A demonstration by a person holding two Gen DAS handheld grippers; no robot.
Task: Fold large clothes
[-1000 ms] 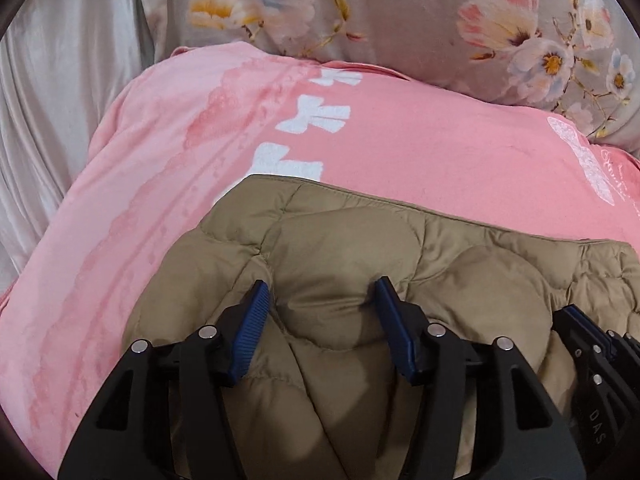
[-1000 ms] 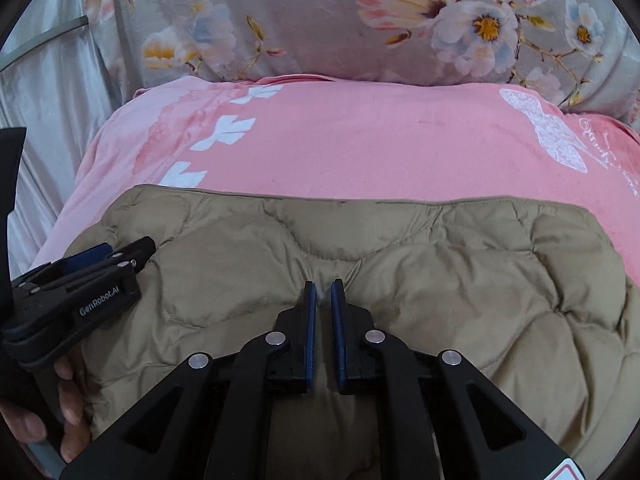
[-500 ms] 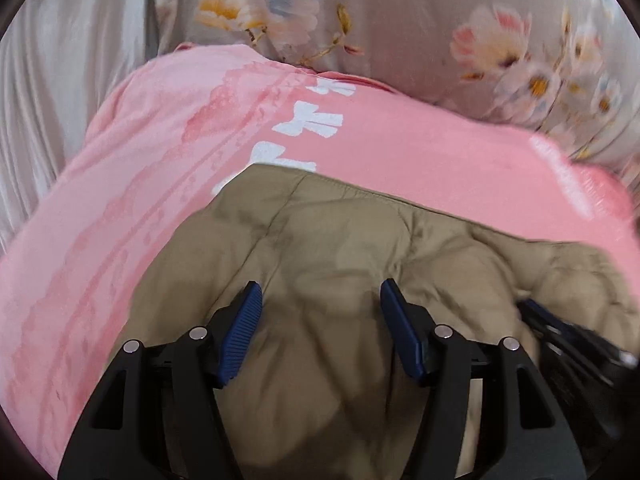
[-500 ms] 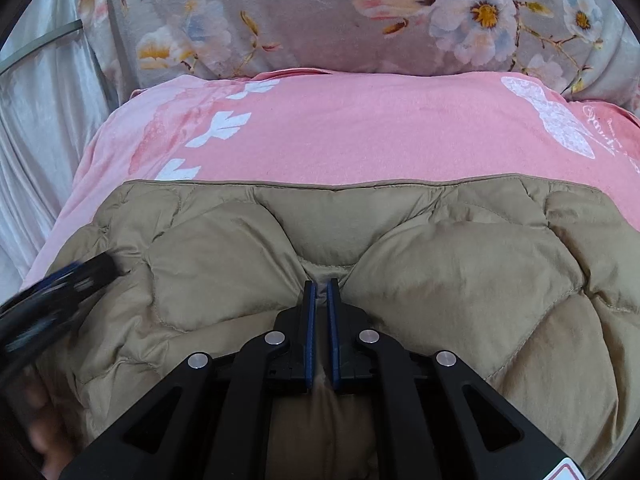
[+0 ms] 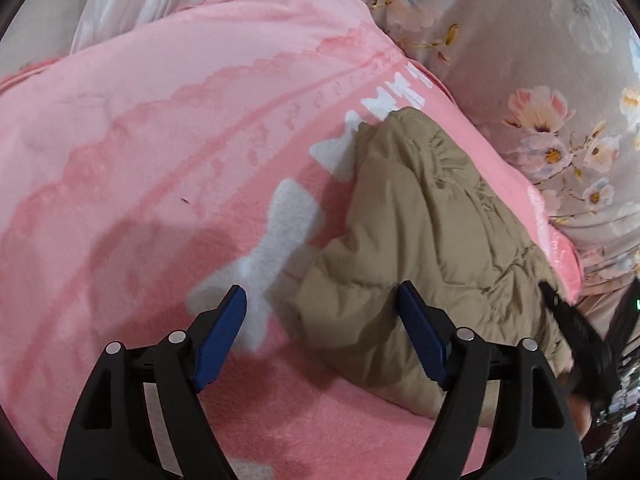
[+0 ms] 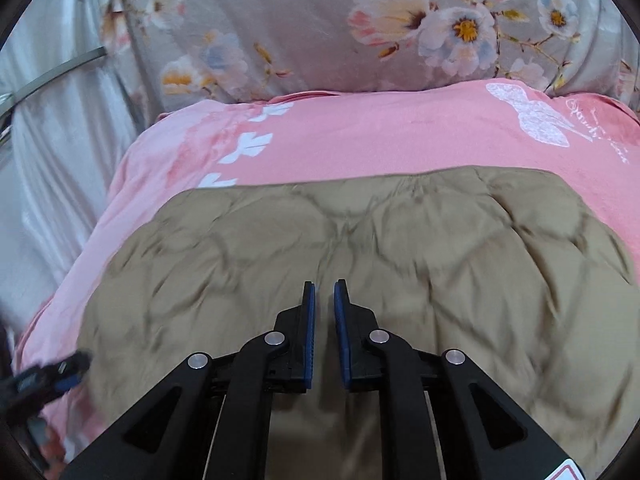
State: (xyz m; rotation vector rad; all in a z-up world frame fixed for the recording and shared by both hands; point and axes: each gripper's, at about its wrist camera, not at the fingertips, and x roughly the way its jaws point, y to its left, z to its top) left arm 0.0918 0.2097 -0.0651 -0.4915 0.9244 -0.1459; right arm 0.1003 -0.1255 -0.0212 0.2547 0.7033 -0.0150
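A khaki quilted jacket [image 6: 360,240] lies folded and flat on a pink blanket [image 6: 380,136]. My right gripper [image 6: 324,312] hovers over its near middle. Its jaws are opening, with a narrow gap and no fabric pinched between them. In the left wrist view the jacket [image 5: 432,232] runs off to the right. My left gripper [image 5: 324,312] stands wide and is still opening beside the jacket's left corner, above the blanket [image 5: 160,140]. That corner lies between the fingers, but the pads do not touch it. The left gripper also shows blurred at the right wrist view's lower left [image 6: 52,376].
A grey floral fabric [image 6: 320,20] rises behind the blanket. A pale silky sheet [image 6: 60,160] hangs along the left side. In the left wrist view the right gripper's dark body [image 5: 580,340] and a hand sit at the far right.
My left gripper has swung left off the jacket to its corner, rolled, and widened its jaws. My right gripper has let go of the pinched fabric, and the jacket now lies flatter.
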